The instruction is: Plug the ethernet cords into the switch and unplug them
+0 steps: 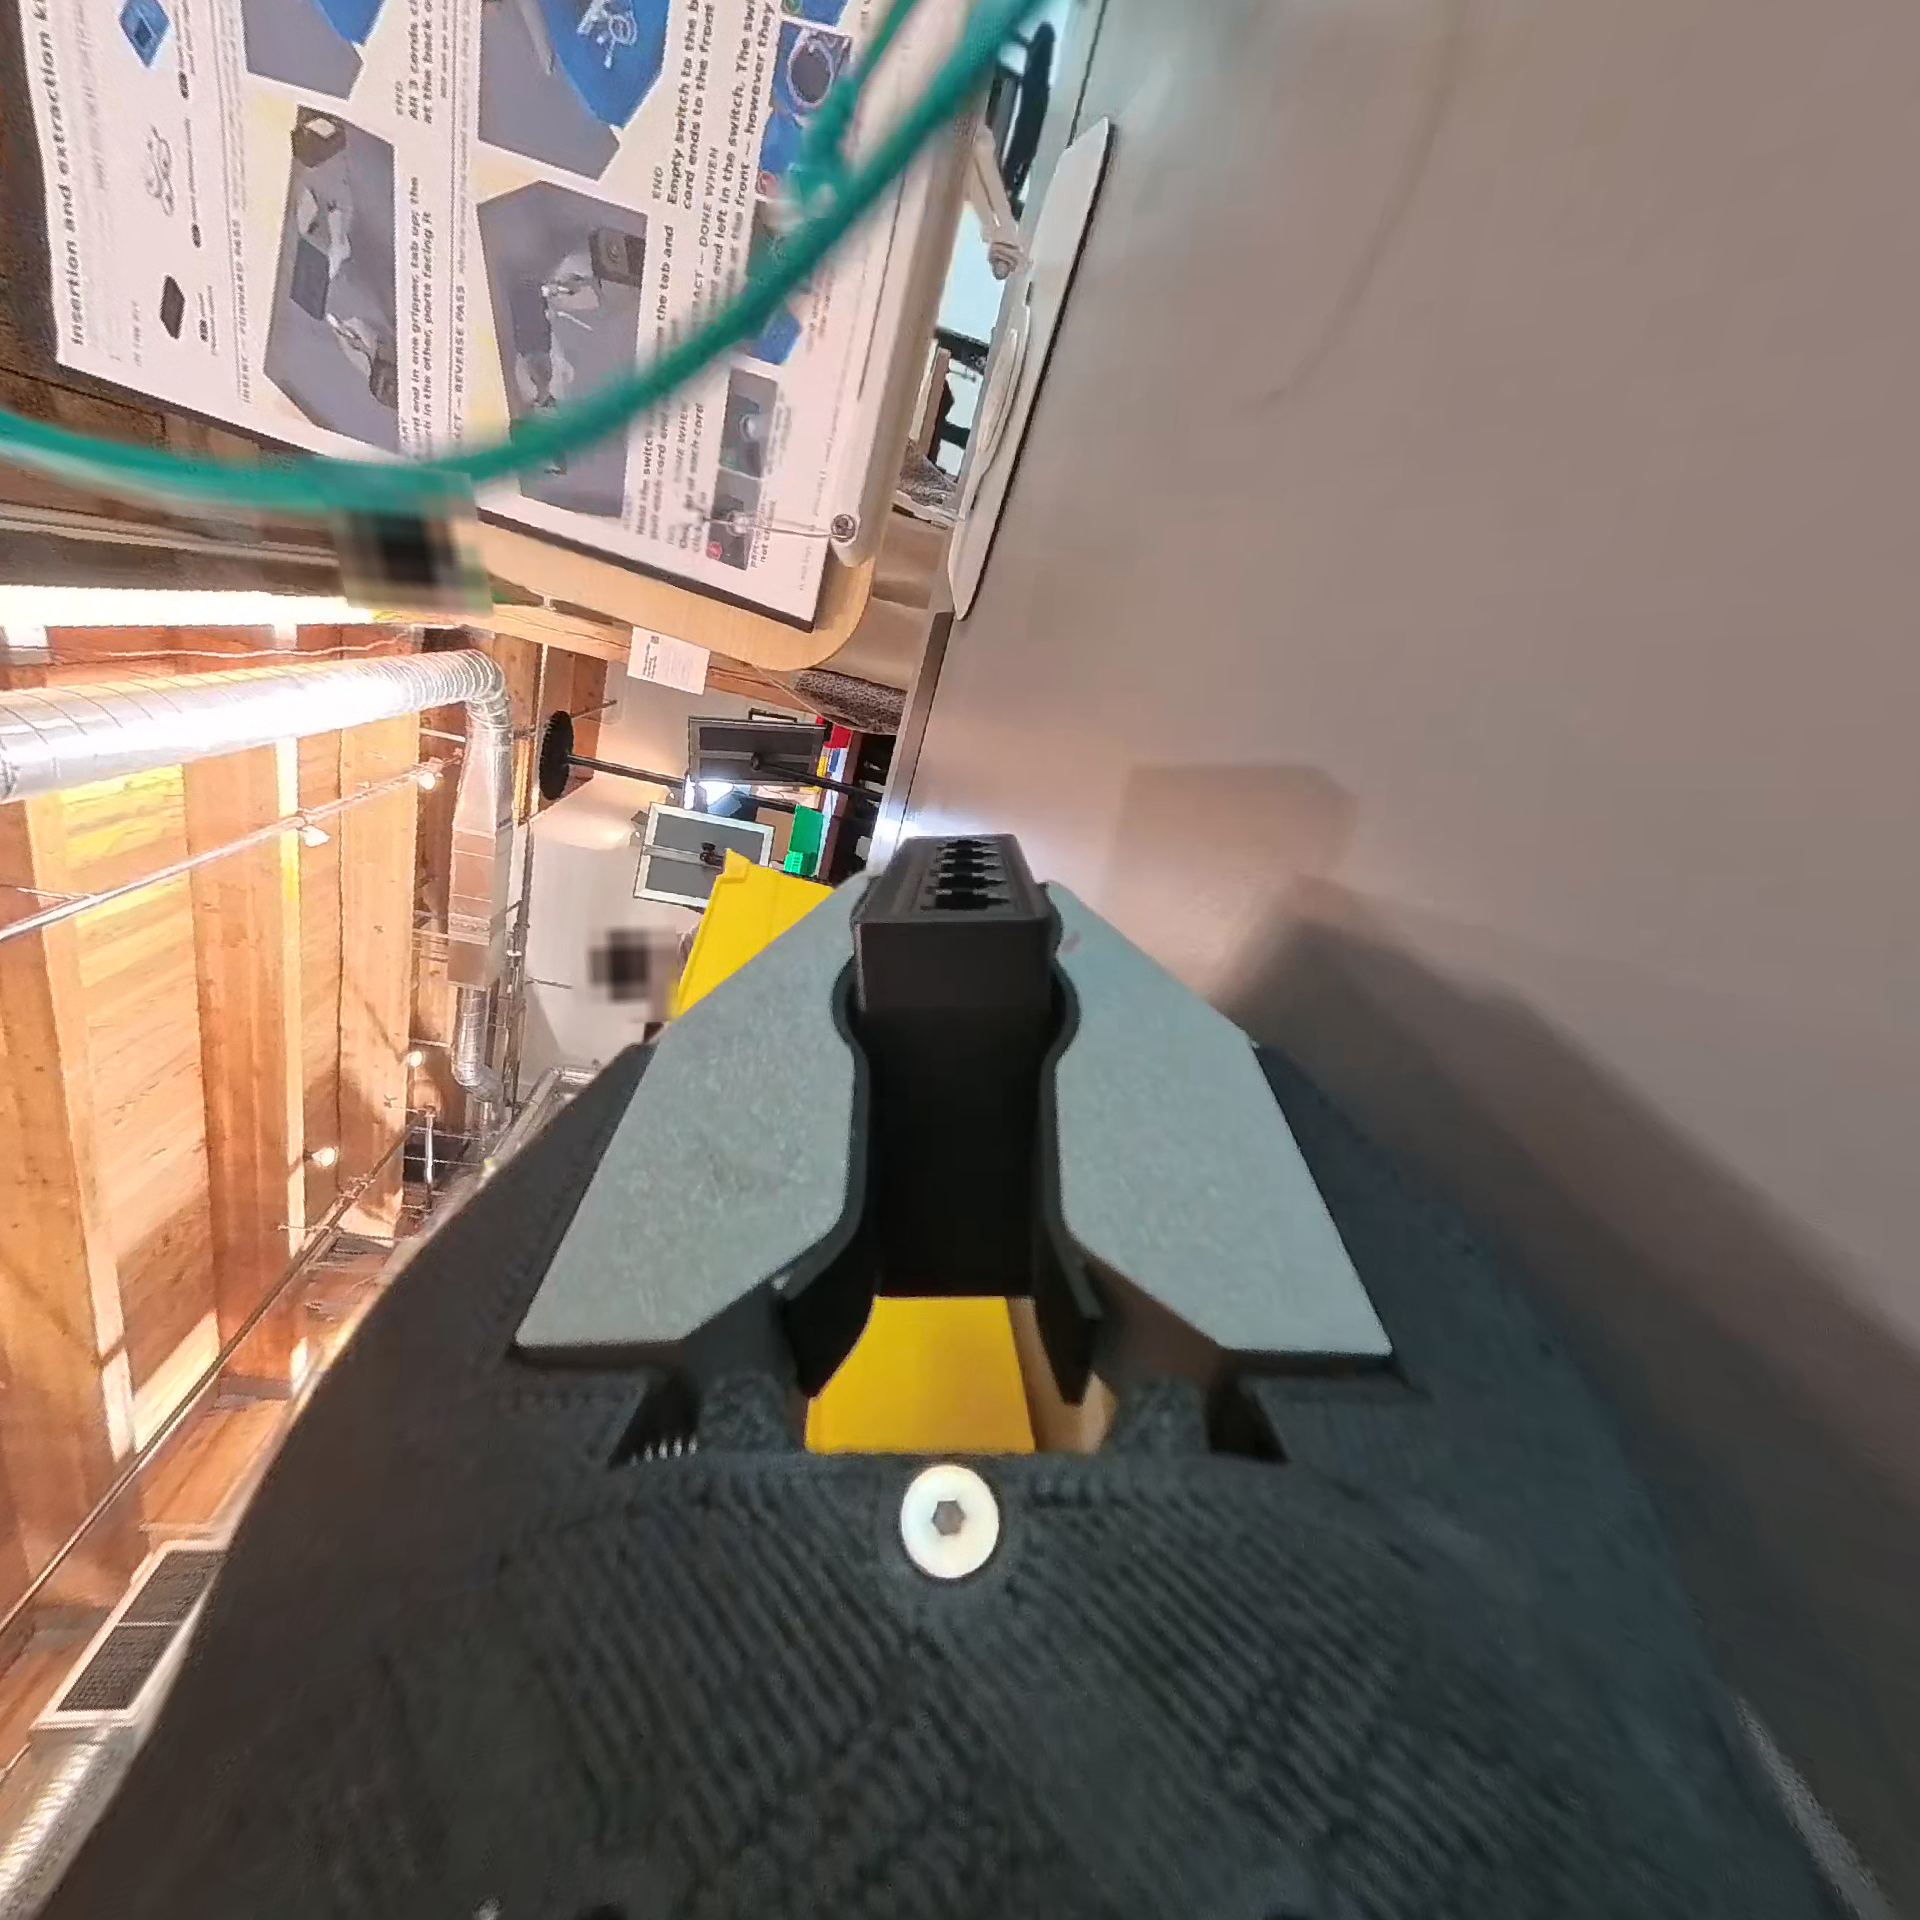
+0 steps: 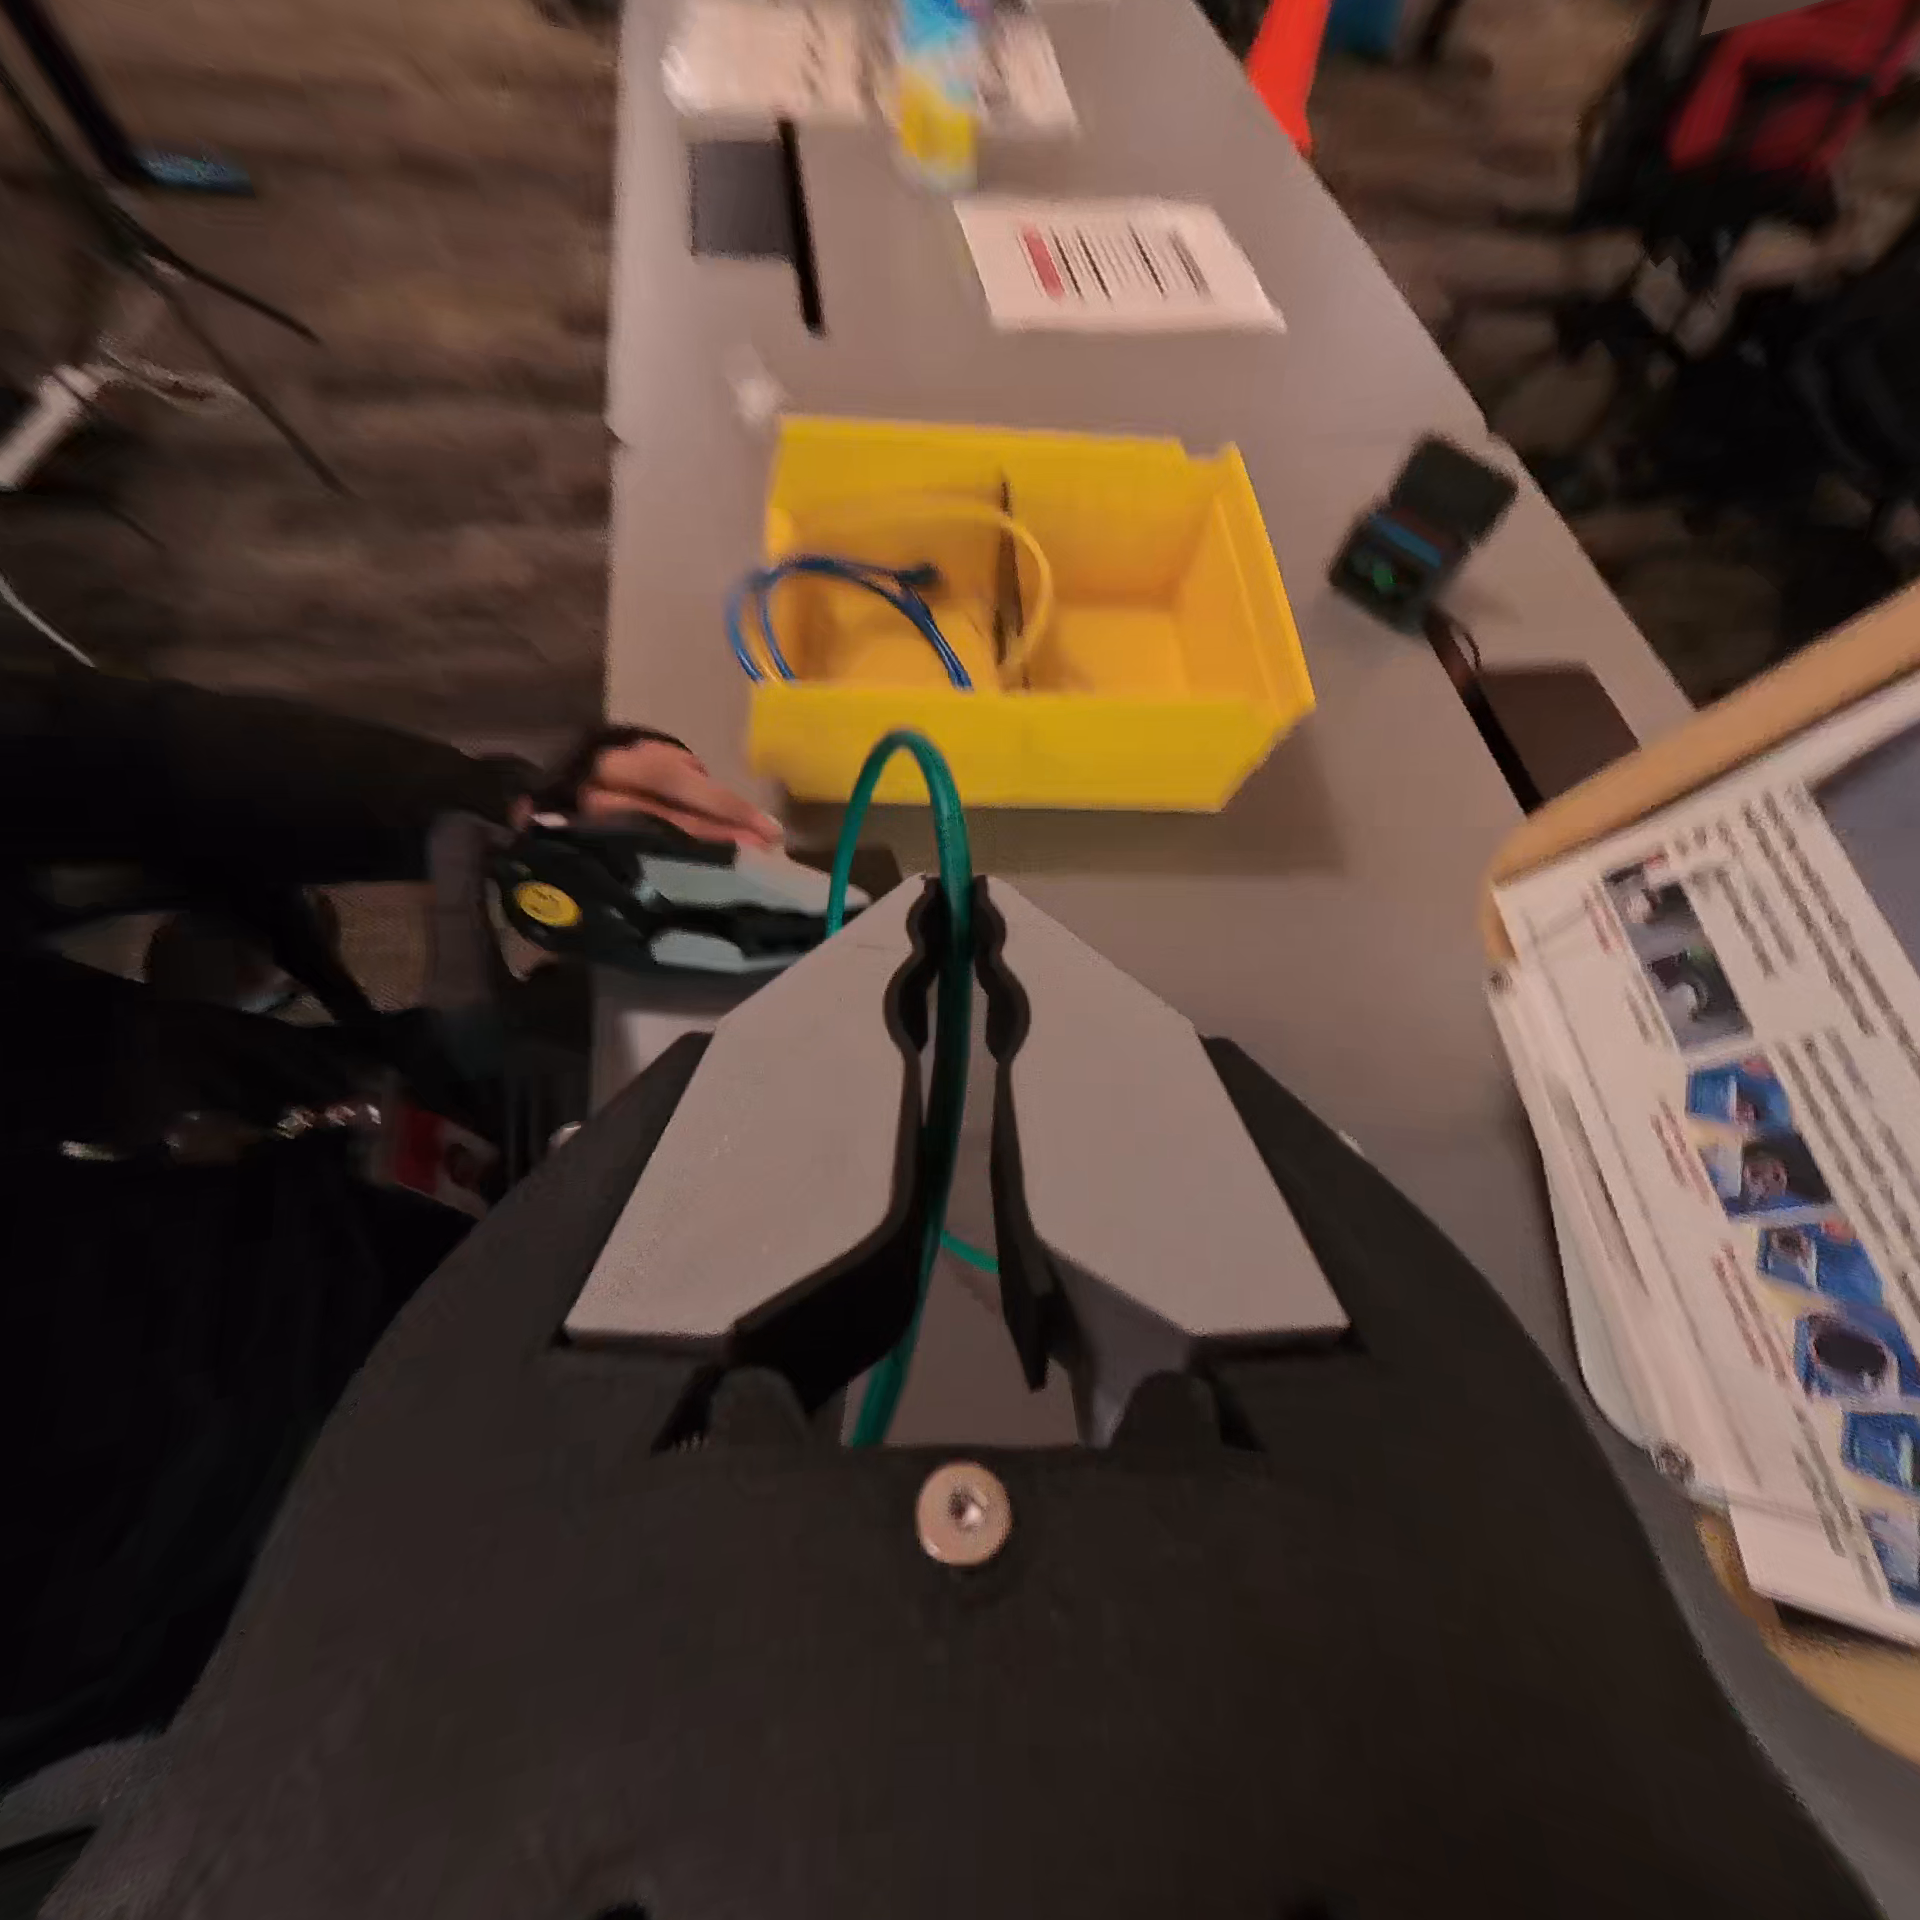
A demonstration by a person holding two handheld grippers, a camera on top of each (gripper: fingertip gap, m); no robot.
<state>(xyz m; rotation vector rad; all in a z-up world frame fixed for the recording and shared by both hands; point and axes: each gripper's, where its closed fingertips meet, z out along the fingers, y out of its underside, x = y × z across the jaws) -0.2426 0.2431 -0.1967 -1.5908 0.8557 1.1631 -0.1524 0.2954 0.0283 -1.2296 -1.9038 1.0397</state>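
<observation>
Switch [image 1: 951, 961] clamped in left gripper [image 1: 954, 935], ports seemingly empty; green cord [image 2: 940, 1049] pinched in right gripper [image 2: 948, 904]. No plugging yet.

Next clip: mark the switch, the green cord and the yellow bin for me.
switch [image 1: 951, 977]: left wrist view, its black side below the ports.
green cord [image 2: 940, 1091]: right wrist view, stretch between the fingers.
yellow bin [image 2: 1029, 753]: right wrist view, near wall.
</observation>
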